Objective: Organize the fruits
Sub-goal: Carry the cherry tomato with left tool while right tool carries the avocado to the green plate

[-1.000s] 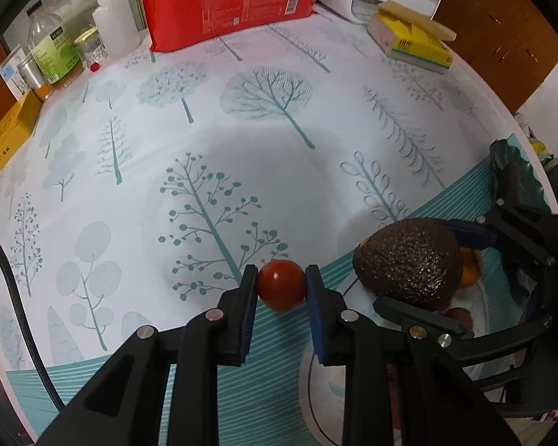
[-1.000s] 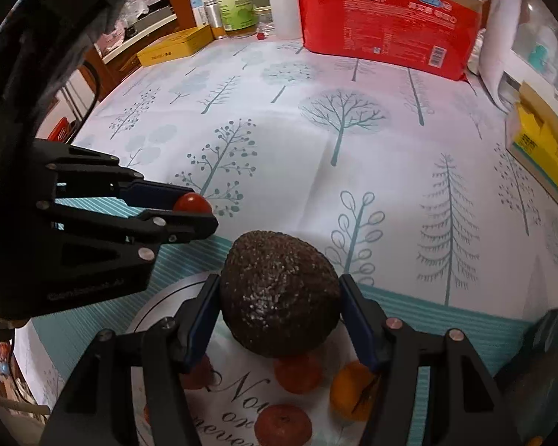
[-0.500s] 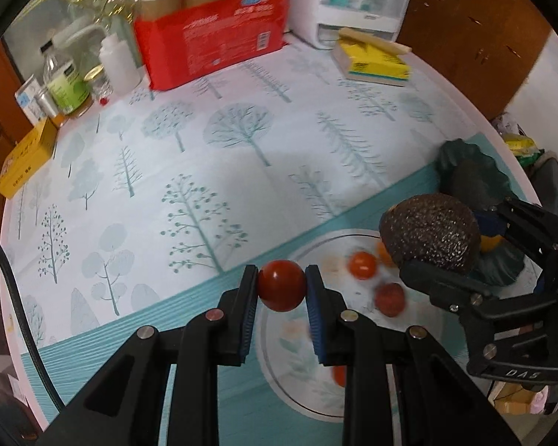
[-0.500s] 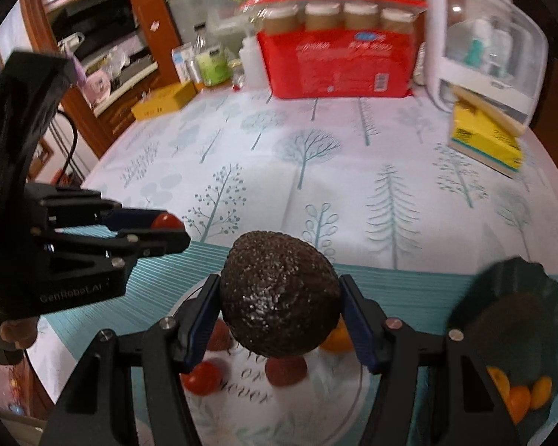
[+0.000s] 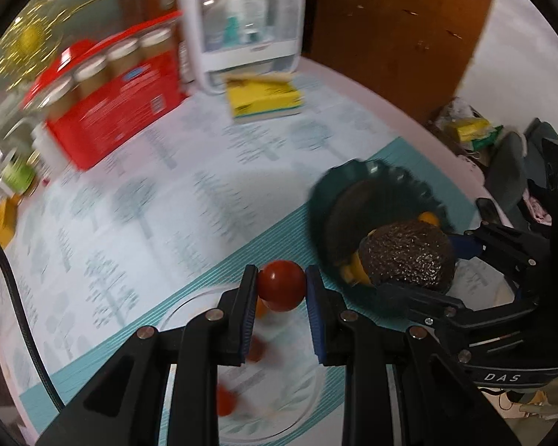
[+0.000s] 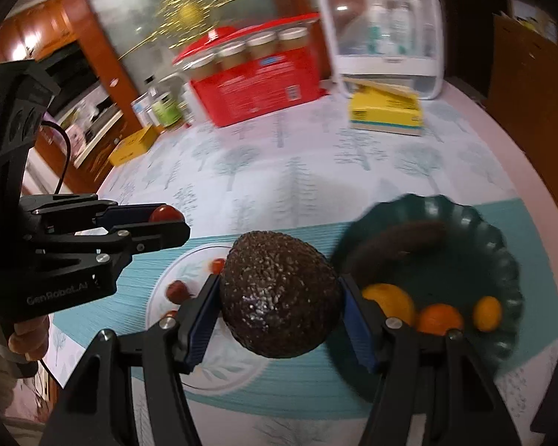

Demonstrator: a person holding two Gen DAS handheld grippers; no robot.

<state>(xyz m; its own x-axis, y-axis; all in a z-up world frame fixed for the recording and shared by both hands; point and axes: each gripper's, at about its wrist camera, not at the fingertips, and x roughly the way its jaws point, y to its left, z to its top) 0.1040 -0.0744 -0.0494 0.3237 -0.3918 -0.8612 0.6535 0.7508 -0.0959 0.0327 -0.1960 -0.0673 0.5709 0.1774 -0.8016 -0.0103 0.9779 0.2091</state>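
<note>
My left gripper (image 5: 281, 285) is shut on a red cherry tomato (image 5: 281, 284) and holds it in the air above the far rim of a white plate (image 5: 189, 303). That plate holds several small tomatoes (image 6: 177, 290). My right gripper (image 6: 279, 299) is shut on a dark avocado (image 6: 279, 293), held in the air between the white plate (image 6: 219, 375) and a dark green bowl (image 6: 498, 238). The bowl holds orange fruits (image 6: 439, 317) and a dark fruit. The left gripper (image 6: 167, 219) shows in the right wrist view at the left; the avocado (image 5: 407, 256) shows in the left wrist view over the green bowl (image 5: 375, 174).
A red pack of jars (image 6: 256, 81), a white and clear appliance (image 6: 383, 33) and a yellow box (image 6: 385, 115) stand at the back of the table. Bottles (image 6: 163, 107) and a yellow carton (image 6: 130, 146) are at the back left. The table edge (image 6: 509, 148) curves at the right.
Both grippers have lifted higher and pulled back with their fruit still held. The green bowl and the white plate have come further into view below them.
</note>
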